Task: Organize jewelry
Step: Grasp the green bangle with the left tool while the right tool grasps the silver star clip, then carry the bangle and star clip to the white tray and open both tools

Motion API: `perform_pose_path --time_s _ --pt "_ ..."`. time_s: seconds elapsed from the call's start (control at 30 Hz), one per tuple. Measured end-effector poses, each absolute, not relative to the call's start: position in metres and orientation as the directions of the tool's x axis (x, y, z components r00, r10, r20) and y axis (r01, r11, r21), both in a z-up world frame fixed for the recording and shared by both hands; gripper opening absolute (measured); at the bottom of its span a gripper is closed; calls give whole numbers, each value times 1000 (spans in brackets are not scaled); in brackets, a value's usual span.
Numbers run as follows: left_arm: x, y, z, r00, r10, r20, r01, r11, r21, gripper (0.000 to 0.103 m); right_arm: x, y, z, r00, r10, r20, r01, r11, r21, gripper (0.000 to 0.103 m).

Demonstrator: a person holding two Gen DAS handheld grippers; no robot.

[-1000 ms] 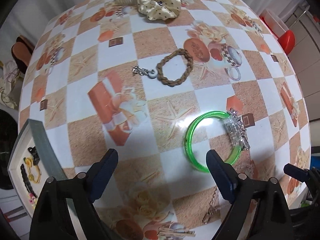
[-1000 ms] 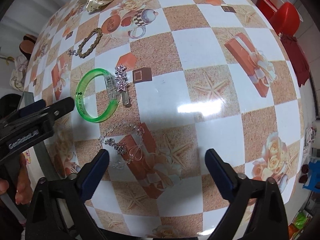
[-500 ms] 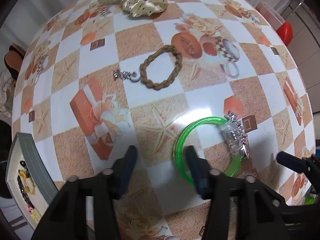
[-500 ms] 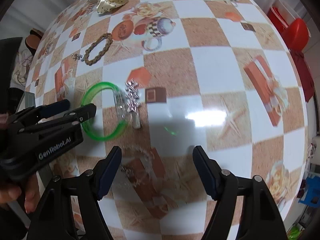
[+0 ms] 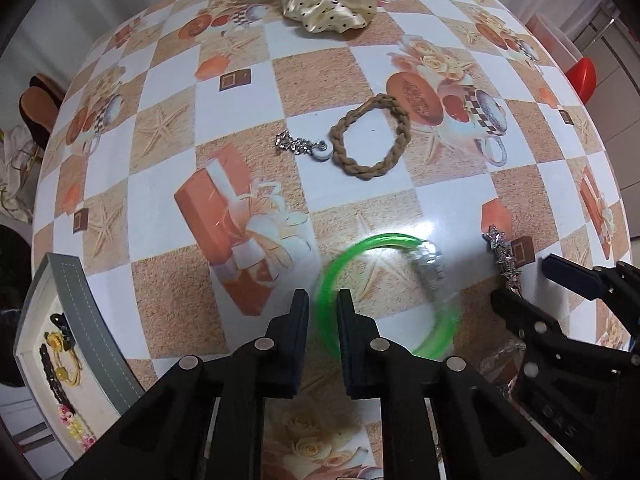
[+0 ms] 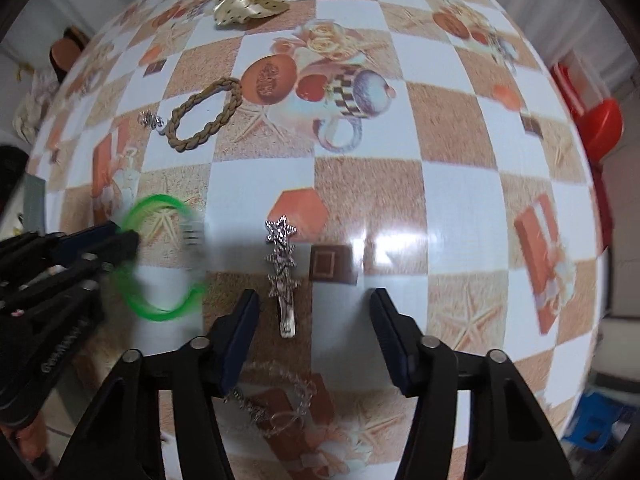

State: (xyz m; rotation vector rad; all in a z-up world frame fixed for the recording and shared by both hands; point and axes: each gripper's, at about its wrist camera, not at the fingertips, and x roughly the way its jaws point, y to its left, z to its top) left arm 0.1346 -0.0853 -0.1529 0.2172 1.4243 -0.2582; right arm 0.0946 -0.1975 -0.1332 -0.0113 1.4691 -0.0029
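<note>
translucent green bangle (image 5: 384,300), motion-blurred, rim between closing left fingers (image 5: 298,320); right fingers (image 6: 244,320) closing, half-wide, empty

A round table covered in a glossy checked oilcloth (image 5: 248,92) of white and sandy squares, printed with starfish, gift boxes, roses and cups, fills both views; an overhead light glares off it at lower centre. Pale grey curtains (image 5: 80,4) hang along the top left. A red plastic stool (image 6: 600,124) stands at the right edge, and brown slippers (image 5: 38,108) lie on the floor at the left.
</note>
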Motion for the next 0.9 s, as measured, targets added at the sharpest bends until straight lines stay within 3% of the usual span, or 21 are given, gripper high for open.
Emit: perform_pose_path --time_s 0.03,0.07,0.17,0.7,0.9 --pt "135 -81 -154 124 -49 -991 302 953 -10 11 96 -194 -133 104 -13 -995 -14 1000 -15 45" --pt "135 -79 -153 120 -57 -991 299 954 -19 11 97 -193 -132 104 -14 -994 -17 1000 -16 32" --pt "139 -75 -153 112 -76 -991 287 957 -41 11 101 -189 -132 96 -11 -995 -9 1000 -12 11" --pt "112 -22 -94 191 -136 -972 213 973 -94 11 91 -219 -91 128 181 -975 101 976 195 11" --pt "106 -13 -83 218 -133 -967 176 980 -95 11 80 -220 -77 138 192 -972 108 972 207 11"
